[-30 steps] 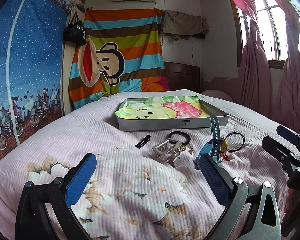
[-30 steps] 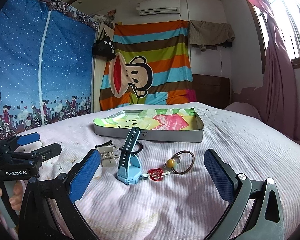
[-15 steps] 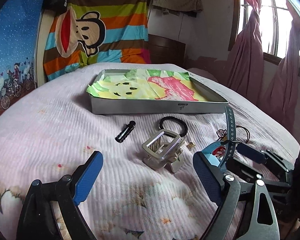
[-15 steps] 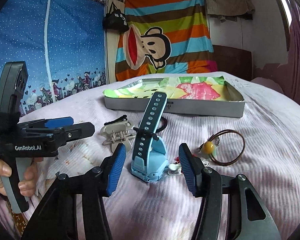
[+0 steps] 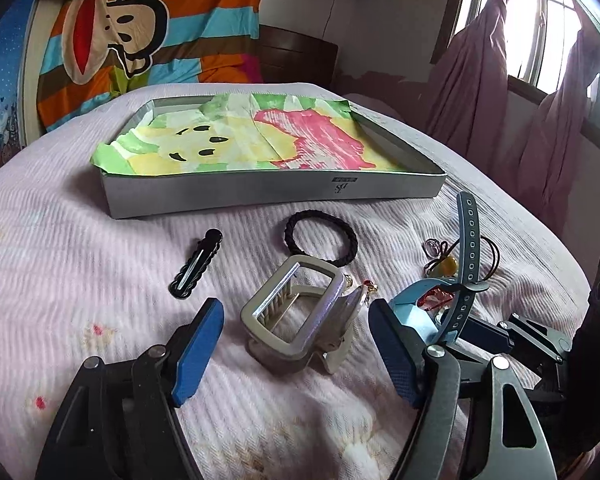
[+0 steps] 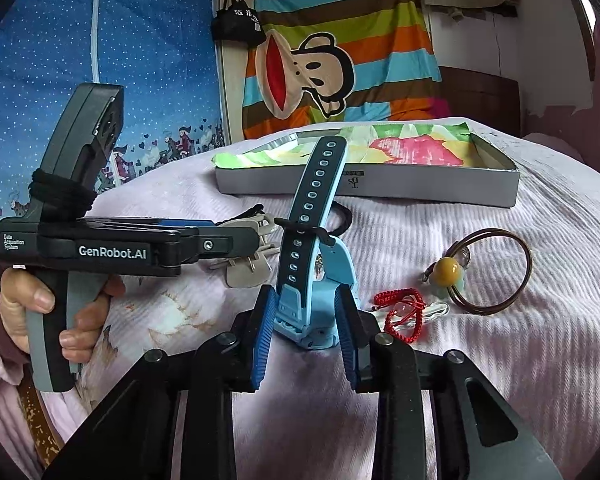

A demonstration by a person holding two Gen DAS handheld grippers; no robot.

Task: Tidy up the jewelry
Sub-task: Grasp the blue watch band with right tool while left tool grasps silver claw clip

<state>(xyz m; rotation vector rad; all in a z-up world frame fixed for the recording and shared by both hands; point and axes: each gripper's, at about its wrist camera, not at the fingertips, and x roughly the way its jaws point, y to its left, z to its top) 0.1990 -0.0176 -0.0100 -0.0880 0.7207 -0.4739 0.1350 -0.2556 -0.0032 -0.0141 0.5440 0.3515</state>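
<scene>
Watch [image 6: 314, 300]: light blue child's smartwatch, standing on its case near the front edge of the bed [image 6: 540, 360], dark perforated strap rising stiffly towards the box.
Watch handling: judged light; hard plastic case, rubbery strap that flexes. Best taken across the case sides, not the strap.
Right gripper [image 6: 306, 316]: jaws have just been closing; ribbed blue pads sit against both sides of the watch case, clamped on it as far as the right wrist view shows.
Hair claw [image 5: 296, 316]: beige rigid plastic, rectangular frame with comb teeth, lying just left of the watch. Judged light but springy and smooth; grip across the frame.
Left gripper [image 5: 296, 344]: jaws have just been closing, pads apart, straddling the hair claw without touching it.
Box [image 5: 260, 196]: shallow grey cardboard tray lined with crinkled coloured paper, towards the far edge of the bed; no jewelry inside it.
Black hair tie [image 5: 320, 238]: soft braided loop between box and claw.
Hair clip [image 5: 196, 264]: slim, black, stiff, left of the claw.
Red cord charm [image 6: 400, 312]: limp, small, right of the watch.
Bead hair tie [image 6: 488, 272]: thin brown loop, amber bead.
Bed cover: pale pink ribbed cloth, soft, yielding.
</scene>
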